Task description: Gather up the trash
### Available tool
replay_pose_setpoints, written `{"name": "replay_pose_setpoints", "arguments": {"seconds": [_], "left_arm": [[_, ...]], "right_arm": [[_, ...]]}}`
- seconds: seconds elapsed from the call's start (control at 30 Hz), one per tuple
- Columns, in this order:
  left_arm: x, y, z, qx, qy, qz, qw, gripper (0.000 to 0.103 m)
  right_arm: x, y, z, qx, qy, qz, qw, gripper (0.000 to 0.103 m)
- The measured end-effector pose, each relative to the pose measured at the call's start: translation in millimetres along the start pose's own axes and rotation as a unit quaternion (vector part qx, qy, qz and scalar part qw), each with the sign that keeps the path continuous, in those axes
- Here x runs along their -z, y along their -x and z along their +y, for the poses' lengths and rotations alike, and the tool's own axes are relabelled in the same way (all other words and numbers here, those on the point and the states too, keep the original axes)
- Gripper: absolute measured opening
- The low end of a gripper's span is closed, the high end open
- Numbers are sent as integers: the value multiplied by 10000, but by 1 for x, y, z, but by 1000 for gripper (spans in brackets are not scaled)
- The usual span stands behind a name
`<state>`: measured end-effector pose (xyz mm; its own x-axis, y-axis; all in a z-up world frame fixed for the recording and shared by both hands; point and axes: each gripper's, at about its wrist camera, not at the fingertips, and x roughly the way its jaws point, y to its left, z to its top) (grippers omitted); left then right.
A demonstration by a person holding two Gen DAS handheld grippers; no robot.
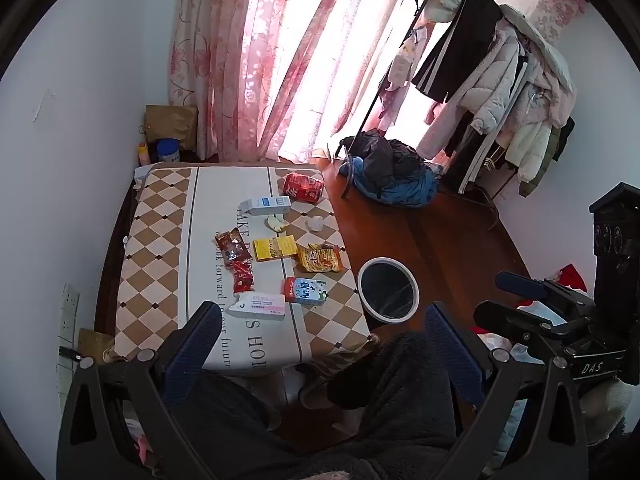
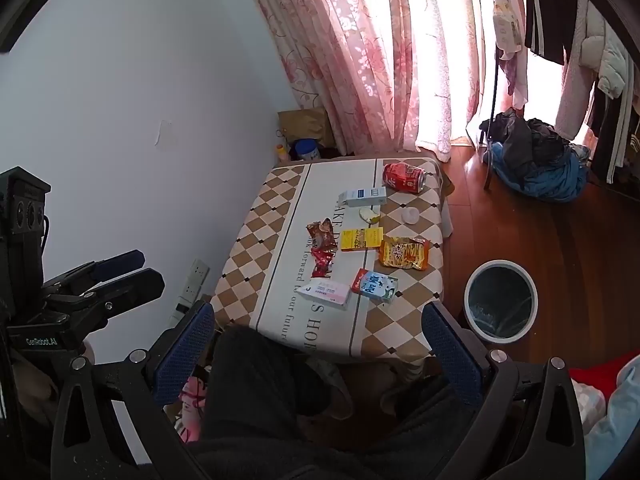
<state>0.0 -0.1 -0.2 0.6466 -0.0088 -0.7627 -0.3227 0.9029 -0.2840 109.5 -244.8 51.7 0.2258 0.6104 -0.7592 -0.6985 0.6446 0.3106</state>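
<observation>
Both grippers, left gripper [image 1: 324, 344] and right gripper [image 2: 320, 340], spread wide, empty, held back from diamond-patterned table [image 1: 160, 216]. Wrappers and cartons scattered mid-table; white round bin [image 1: 388, 290] beside right edge, placed for drops.

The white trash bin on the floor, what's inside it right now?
The white trash bin beside the table holds a dark liner, slightly crumpled at the bottom. No trash shows in the visible part; the near rim hides the inside wall closest to the camera.
</observation>
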Motion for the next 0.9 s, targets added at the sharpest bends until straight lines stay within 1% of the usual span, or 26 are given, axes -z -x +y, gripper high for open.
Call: {"name": "replay_pose_setpoints", "arguments": {"seconds": [0.23,0.57,0.9], "left_arm": [[4,-1,-1,14,-4,1,10000,103],[8,0,-4,28,5,17,10000,103],[12,0,-2,161,91,14,9998,103]], "right_arm": [[-3,1,0,-17,-37,89,10000,103],[0,-3,3,-26,45,66,10000,103],[1,-6,3,-145,70,69,9998,103]]}}
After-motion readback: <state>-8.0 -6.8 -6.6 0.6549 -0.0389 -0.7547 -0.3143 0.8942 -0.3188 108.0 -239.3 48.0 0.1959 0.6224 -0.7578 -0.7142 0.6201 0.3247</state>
